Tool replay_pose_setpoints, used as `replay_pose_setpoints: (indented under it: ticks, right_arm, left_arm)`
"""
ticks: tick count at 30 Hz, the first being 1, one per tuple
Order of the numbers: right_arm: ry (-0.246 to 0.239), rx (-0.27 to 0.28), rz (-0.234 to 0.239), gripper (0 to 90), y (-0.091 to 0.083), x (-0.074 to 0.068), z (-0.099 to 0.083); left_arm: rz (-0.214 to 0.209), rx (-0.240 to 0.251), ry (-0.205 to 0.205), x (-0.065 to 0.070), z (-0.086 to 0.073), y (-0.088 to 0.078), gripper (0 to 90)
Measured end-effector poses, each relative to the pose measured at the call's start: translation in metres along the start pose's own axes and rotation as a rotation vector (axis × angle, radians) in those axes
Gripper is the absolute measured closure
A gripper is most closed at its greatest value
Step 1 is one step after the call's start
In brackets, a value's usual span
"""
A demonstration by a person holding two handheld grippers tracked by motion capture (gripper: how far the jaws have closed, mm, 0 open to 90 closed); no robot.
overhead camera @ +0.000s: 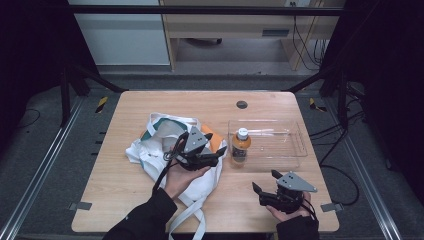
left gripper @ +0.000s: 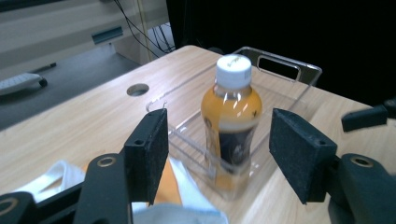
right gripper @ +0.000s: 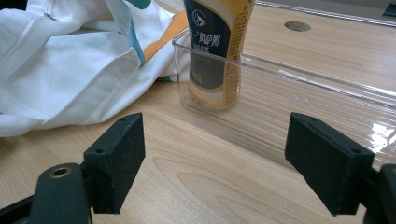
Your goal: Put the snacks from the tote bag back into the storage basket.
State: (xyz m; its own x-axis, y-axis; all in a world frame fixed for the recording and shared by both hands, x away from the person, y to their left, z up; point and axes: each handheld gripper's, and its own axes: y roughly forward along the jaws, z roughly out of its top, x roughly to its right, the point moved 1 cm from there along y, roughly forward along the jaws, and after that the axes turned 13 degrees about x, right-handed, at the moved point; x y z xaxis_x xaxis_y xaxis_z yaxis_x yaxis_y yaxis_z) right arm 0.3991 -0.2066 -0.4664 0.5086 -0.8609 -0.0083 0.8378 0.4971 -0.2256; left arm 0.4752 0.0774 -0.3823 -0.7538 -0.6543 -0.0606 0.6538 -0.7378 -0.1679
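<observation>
A bottle (overhead camera: pixel 241 145) of orange drink with a white cap and dark label stands upright in the near left corner of a clear plastic tray (overhead camera: pixel 292 150). My left gripper (overhead camera: pixel 220 155) hovers over a white cloth bag (overhead camera: pixel 155 150), just left of the bottle and apart from it. In the left gripper view the bottle (left gripper: pixel 231 121) shows beyond the left gripper (left gripper: pixel 217 154), whose wide jaws hold nothing. My right gripper (overhead camera: pixel 265 181) rests low near the table's front right, open and empty. In the right gripper view the right gripper (right gripper: pixel 215 158) faces the bottle (right gripper: pixel 217 51) and the tray wall (right gripper: pixel 303 88).
The bag (right gripper: pixel 60 70) has teal trim, and something orange (overhead camera: pixel 216 139) shows beside it; its straps trail to the front edge. A round cable hole (overhead camera: pixel 241 104) sits at the table's back centre. Metal frame rails flank the table; a desk and cables lie beyond.
</observation>
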Motion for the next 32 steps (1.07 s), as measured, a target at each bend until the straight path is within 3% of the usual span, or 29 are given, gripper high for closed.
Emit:
replay_pose_setpoints:
  ticks: [11, 17, 32]
  right_arm:
    - [0.003, -0.006, -0.008, 20.0, -0.001, 0.0, -0.001]
    - [-0.002, -0.005, -0.012, 19.7, -0.001, 0.001, -0.001]
    - [-0.015, -0.017, -0.014, 18.8, 0.0, 0.001, -0.001]
  left_arm:
    - [0.011, -0.044, 0.016, -0.011, -0.023, -0.036, 34.2]
    - [0.021, -0.047, -0.006, -0.023, -0.035, -0.057, 32.7]
    - [0.118, -0.088, -0.04, -0.055, -0.067, -0.104, 31.1]
